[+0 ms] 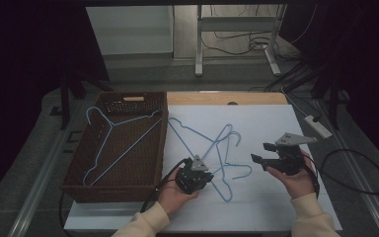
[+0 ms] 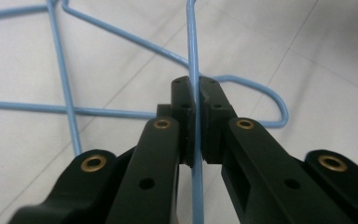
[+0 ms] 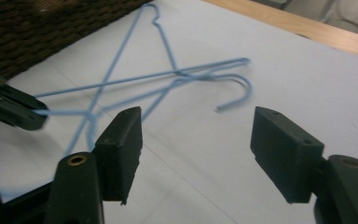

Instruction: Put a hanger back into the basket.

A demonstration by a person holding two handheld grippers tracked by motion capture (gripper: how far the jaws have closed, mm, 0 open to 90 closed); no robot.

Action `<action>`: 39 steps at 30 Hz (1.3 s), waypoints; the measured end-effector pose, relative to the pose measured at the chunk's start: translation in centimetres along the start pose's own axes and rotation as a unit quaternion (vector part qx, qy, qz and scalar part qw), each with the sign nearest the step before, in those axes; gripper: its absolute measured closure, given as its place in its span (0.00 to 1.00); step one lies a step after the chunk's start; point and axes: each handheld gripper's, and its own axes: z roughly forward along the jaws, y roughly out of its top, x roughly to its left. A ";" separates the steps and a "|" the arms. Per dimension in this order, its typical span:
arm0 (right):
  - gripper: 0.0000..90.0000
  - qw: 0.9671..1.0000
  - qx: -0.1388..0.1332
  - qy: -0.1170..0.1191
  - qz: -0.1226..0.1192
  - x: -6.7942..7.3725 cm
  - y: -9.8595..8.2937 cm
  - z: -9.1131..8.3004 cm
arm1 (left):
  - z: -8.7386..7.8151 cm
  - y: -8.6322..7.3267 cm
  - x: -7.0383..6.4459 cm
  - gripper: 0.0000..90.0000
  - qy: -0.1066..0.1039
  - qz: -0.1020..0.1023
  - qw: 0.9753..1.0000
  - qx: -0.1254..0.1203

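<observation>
Left gripper [image 2: 195, 100] has its black jaws pinched tight on a thin light-blue wire hanger [image 2: 192, 51], the wire running straight up between the pads, and in the high view that same left gripper [image 1: 203, 178] sits low on the white table sheet [image 1: 276, 207], just right of the basket. Around the clamped wire lies a tangle of blue wire hangers [image 1: 217, 148], crossed over one another on the sheet, hooks curling toward the right. Over to the right gripper [image 3: 196, 154]: jaws spread wide, nothing between them, held above the sheet; the high view shows it [image 1: 260, 155] raised in the hand, a little apart from the tangle. To the left stands a dark brown woven wicker basket [image 1: 79, 190], with one more blue hanger [image 1: 109, 140] lying across inside it.
</observation>
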 end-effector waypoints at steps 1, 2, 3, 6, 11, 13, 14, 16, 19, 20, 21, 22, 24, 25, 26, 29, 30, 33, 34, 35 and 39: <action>0.37 1.000 -0.004 -0.002 0.004 -0.1 -0.4 -0.1 | -0.1 0.0 0.0 0.95 0.003 -0.003 1.000 -0.005; 0.37 1.000 -0.006 -0.001 0.009 -0.2 -0.8 -0.2 | -0.2 0.1 0.0 0.95 0.005 -0.003 1.000 -0.008; 0.37 1.000 -0.005 -0.003 0.012 -0.2 -1.1 -0.3 | -0.4 0.1 0.0 0.95 0.007 -0.004 1.000 -0.011; 0.37 1.000 -0.006 -0.007 0.014 -0.2 -1.8 -0.5 | -0.8 0.2 0.1 0.95 0.015 -0.005 1.000 -0.021; 0.37 1.000 0.001 0.003 0.016 0.0 -3.8 -0.5 | -1.8 0.4 0.1 0.95 0.024 -0.008 0.999 -0.039; 0.37 1.000 0.008 0.006 0.013 0.0 -4.3 -0.4 | -2.3 0.5 0.1 0.95 0.027 -0.009 0.998 -0.049; 0.37 1.000 0.010 0.007 0.013 0.0 -4.5 -0.3 | -2.5 0.6 0.1 0.95 0.028 -0.009 0.998 -0.052; 0.37 1.000 0.015 0.004 0.011 0.0 -4.8 -0.2 | -3.1 0.8 0.2 0.95 0.030 -0.010 0.997 -0.063; 0.37 1.000 0.015 0.004 0.012 0.0 -5.0 -0.2 | -3.9 1.0 0.2 0.95 0.030 -0.012 0.997 -0.076; 0.37 1.000 0.016 0.002 0.011 0.0 -5.1 -0.1 | -4.3 1.1 0.3 0.95 0.030 -0.012 0.996 -0.081; 0.37 1.000 0.016 0.002 0.009 0.1 -5.1 -0.1 | -4.3 1.1 0.3 0.96 0.030 -0.012 0.996 -0.081; 0.37 1.000 0.016 0.001 0.007 0.1 -5.1 0.0 | -4.7 1.1 0.3 0.95 0.030 -0.014 0.996 -0.088; 0.37 1.000 0.019 0.001 0.005 0.2 -5.2 0.0 | -5.2 1.3 0.3 0.96 0.030 -0.012 0.995 -0.093; 0.37 1.000 0.020 0.003 0.004 0.2 -5.2 0.0 | -5.5 1.4 0.3 0.96 0.029 -0.013 0.995 -0.098; 0.37 1.000 0.020 0.003 0.003 0.3 -5.2 0.1 | -5.8 1.5 0.3 0.95 0.027 -0.012 0.994 -0.102; 0.37 1.000 0.020 0.004 0.001 0.3 -5.3 0.1 | -6.8 1.7 0.4 0.95 0.019 -0.015 0.993 -0.116; 0.37 1.000 0.020 0.004 0.001 0.3 -5.3 0.1 | -7.1 1.8 0.5 0.95 0.016 -0.016 0.992 -0.121; 0.37 1.000 0.020 0.004 0.001 0.3 -5.3 0.1 | -8.3 2.0 0.8 0.96 -0.003 -0.028 0.990 -0.140; 0.37 1.000 0.021 0.004 0.001 0.4 -5.3 0.1 | -8.8 2.1 0.9 0.96 -0.004 -0.029 0.989 -0.145; 0.37 1.000 0.021 0.003 0.001 0.4 -5.3 0.2 | -9.3 2.1 1.0 0.95 -0.007 -0.031 0.988 -0.150; 0.37 1.000 0.022 0.004 -0.002 0.4 -5.3 0.2 | -11.2 2.4 1.3 0.95 -0.021 -0.035 0.984 -0.172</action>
